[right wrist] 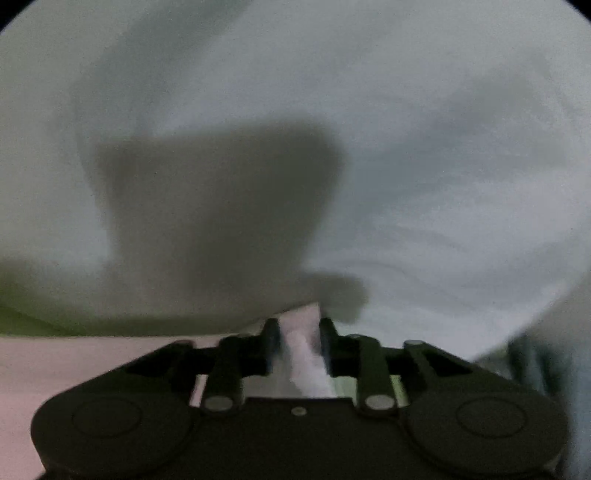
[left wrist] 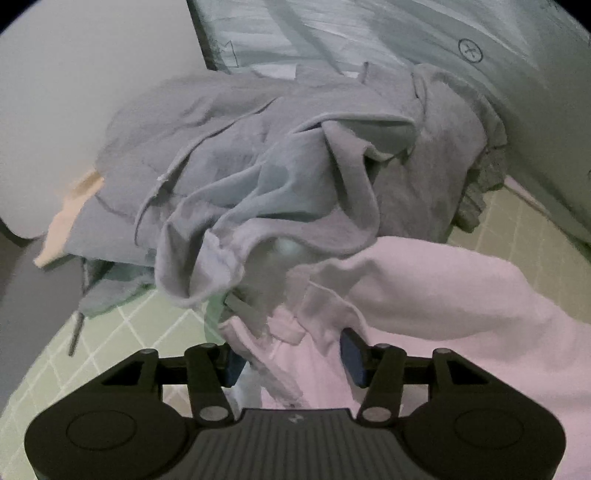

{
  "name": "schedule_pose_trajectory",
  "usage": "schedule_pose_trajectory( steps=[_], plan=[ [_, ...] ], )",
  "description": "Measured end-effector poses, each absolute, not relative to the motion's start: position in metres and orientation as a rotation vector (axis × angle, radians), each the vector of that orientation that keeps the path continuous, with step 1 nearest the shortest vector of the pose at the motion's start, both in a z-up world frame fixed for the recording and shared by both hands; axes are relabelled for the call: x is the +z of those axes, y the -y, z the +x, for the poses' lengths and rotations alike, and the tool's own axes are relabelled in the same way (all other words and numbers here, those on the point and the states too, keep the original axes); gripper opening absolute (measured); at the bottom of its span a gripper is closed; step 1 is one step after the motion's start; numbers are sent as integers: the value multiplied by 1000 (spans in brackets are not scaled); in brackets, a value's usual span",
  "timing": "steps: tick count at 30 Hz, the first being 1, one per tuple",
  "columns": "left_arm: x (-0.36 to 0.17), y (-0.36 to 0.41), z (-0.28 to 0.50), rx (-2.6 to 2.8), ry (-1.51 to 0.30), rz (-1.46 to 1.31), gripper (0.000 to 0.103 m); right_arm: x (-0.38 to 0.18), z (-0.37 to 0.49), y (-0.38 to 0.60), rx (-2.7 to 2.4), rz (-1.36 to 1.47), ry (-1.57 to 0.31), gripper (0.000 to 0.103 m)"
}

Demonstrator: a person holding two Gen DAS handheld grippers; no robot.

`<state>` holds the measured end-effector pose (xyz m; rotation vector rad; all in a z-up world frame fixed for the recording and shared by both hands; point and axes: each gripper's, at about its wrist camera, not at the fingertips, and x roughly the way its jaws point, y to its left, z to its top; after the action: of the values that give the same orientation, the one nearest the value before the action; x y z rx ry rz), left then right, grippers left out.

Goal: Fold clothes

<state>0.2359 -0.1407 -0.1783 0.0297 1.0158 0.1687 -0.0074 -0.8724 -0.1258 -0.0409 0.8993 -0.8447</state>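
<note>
A pink garment (left wrist: pixel 424 295) lies at the lower right of the left wrist view and spills toward me. My left gripper (left wrist: pixel 291 362) has a bunched part of it filling the gap between its blue pads (left wrist: pixel 352 358), which sit half apart and press on the cloth. Behind it is a crumpled heap of grey and lavender clothes (left wrist: pixel 277 166). The right wrist view is blurred. There my right gripper (right wrist: pixel 299 332) has its jaws close together on a pale pink fold of the pink garment (right wrist: pixel 306 369), more of which spreads at the lower left.
The clothes rest on a green checked cover (left wrist: pixel 110 350). Pale striped bedding (left wrist: pixel 295 33) lies behind the heap, and a peach cloth (left wrist: pixel 62 229) sticks out at its left. A dark drawstring (left wrist: pixel 75 332) hangs down. Pale grey fabric (right wrist: pixel 443 147) with the gripper's shadow fills the right wrist view.
</note>
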Motion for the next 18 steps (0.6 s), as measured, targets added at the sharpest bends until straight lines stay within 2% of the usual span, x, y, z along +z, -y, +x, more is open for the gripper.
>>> schedule_pose_trajectory(
  steps=[2,3,4,6,9,11,14,18],
  plan=[
    [-175,142,233,174,-1006,29,62,-128,-1,865,-922,-85,-906,58],
    [-172,141,231,163,-999,14,66,-125,-6,859,-954,-51,-882,66],
    [-168,139,228,153,-994,1,69,-120,-18,850,-963,10,-852,81],
    [-157,133,221,141,-977,-32,78,-111,-42,833,-980,131,-788,84],
    [-135,121,203,109,-927,-80,83,-99,-87,790,-956,224,-739,88],
    [-119,116,188,83,-888,-79,87,-97,-112,753,-939,253,-723,98],
    [-100,101,163,55,-840,-51,90,-97,-148,695,-915,320,-720,99],
    [-100,61,129,84,-859,-71,91,-105,-193,622,-881,435,-748,99]
  ],
)
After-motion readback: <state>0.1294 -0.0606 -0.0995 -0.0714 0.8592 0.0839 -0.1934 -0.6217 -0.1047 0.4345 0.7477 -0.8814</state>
